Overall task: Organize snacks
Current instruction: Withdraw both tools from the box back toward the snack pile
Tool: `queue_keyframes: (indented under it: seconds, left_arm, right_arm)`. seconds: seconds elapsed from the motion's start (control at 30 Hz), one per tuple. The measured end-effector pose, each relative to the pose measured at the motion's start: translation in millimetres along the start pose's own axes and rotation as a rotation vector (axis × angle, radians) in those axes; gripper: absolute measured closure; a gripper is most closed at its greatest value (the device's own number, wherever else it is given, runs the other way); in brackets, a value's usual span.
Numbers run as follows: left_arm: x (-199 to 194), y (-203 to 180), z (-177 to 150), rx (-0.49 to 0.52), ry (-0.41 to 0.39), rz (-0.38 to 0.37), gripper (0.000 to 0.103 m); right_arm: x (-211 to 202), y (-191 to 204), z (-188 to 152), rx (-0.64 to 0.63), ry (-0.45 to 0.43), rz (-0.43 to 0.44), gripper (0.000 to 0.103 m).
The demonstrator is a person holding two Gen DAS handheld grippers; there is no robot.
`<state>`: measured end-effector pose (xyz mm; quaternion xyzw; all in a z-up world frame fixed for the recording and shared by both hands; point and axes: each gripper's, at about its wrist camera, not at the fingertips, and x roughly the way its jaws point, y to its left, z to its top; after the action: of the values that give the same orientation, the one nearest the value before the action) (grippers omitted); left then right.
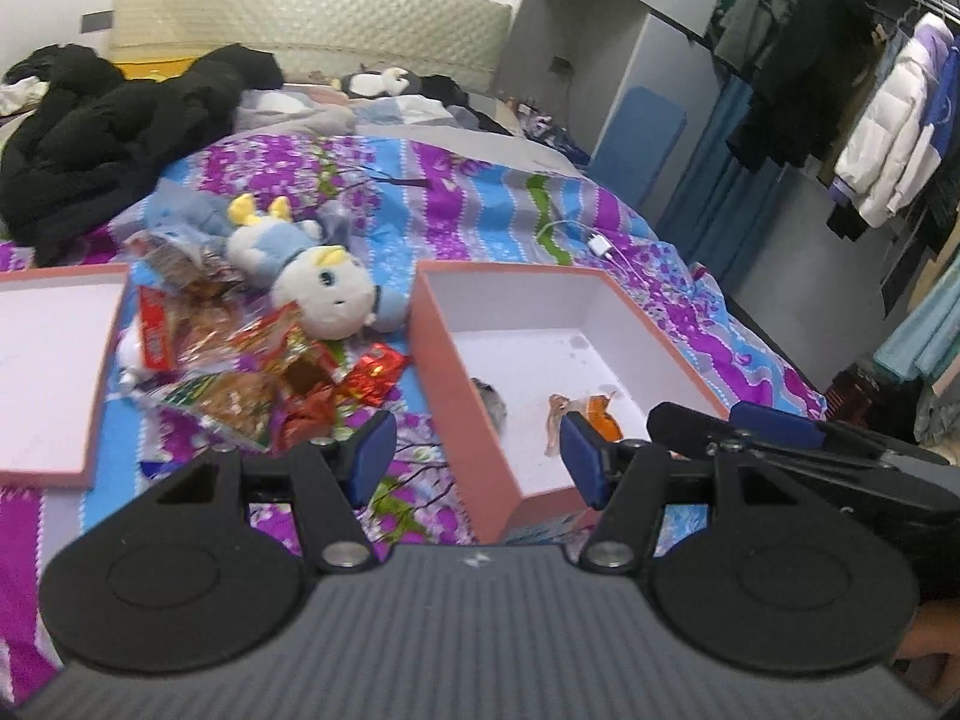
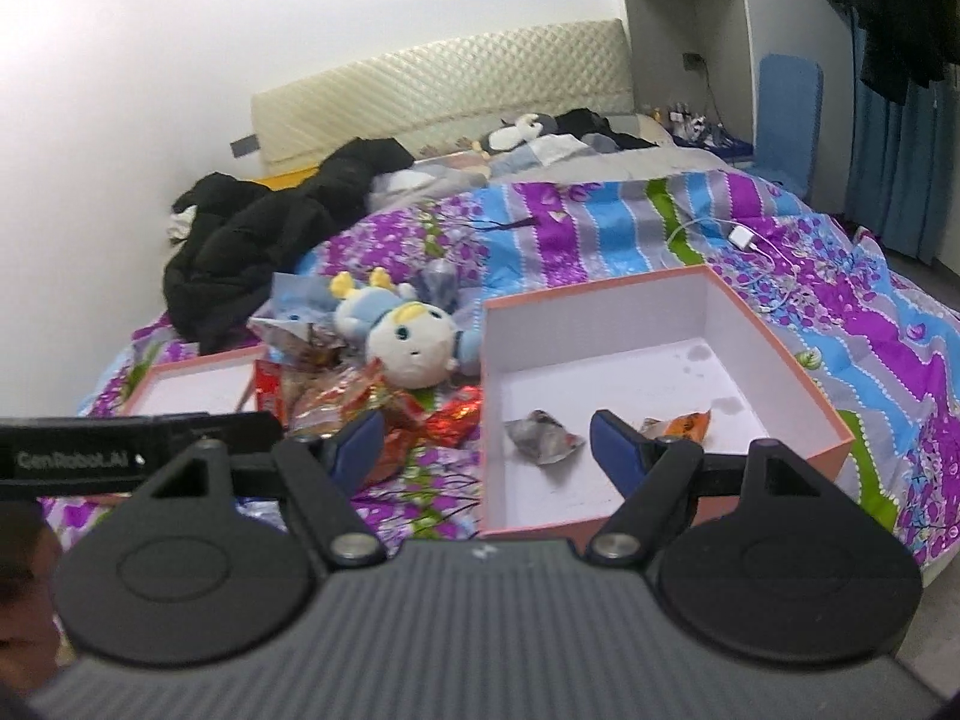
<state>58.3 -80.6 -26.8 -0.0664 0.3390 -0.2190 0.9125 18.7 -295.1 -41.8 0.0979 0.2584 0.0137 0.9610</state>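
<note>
**Snacks partly in the pink box, both hand-held grippers empty**

Snack packets (image 1: 252,372) lie in a loose heap on the bed, ahead and to the left of the left hand-held gripper (image 1: 477,459). They are red, orange and shiny, and they touch each other. Just behind the heap lies a plush doll (image 1: 324,291) with a white face and blue clothes.

Ahead and a little right of the same gripper stands the open pink box (image 1: 447,360), white inside. In it are two packets: an orange packet (image 2: 681,423) and a grey packet (image 2: 543,435), near each other but apart. The right hand-held gripper (image 2: 486,450) hangs over the near edge of this box, with its right finger in front of the orange packet.

Both grippers have their blue-padded fingers spread wide, with nothing between them.

Far left of the left gripper lies the box lid (image 1: 90,420), inner side up. The bedspread (image 1: 480,192) is purple and blue with flowers. Further away are a black jacket (image 1: 102,132) and a white charger (image 1: 600,246) with its cable.
</note>
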Motion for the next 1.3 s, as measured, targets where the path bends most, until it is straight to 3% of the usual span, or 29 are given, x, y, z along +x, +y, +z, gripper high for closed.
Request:
queue_keyframes:
  seconds: [0.27,0.63,1.3]
  left_arm:
    - [-35.5,15.9,-28.1,-0.032,-0.011,0.04,0.037]
    - [-54.8,28.2,-53.8,-0.046,0.009,0.085,0.037]
    - [-33.1,66.5,-52.9,-0.12,0.056,0.14,0.037]
  right_arm:
    - [-12.9,27.3,-22.4,-0.03,0.006,0.061,0.026]
    - [-17.2,45.0,-47.2,-0.057,0.033,0.098,0.026]
    - [9.6,57.1,-53.5,-0.082,0.088,0.108,0.026]
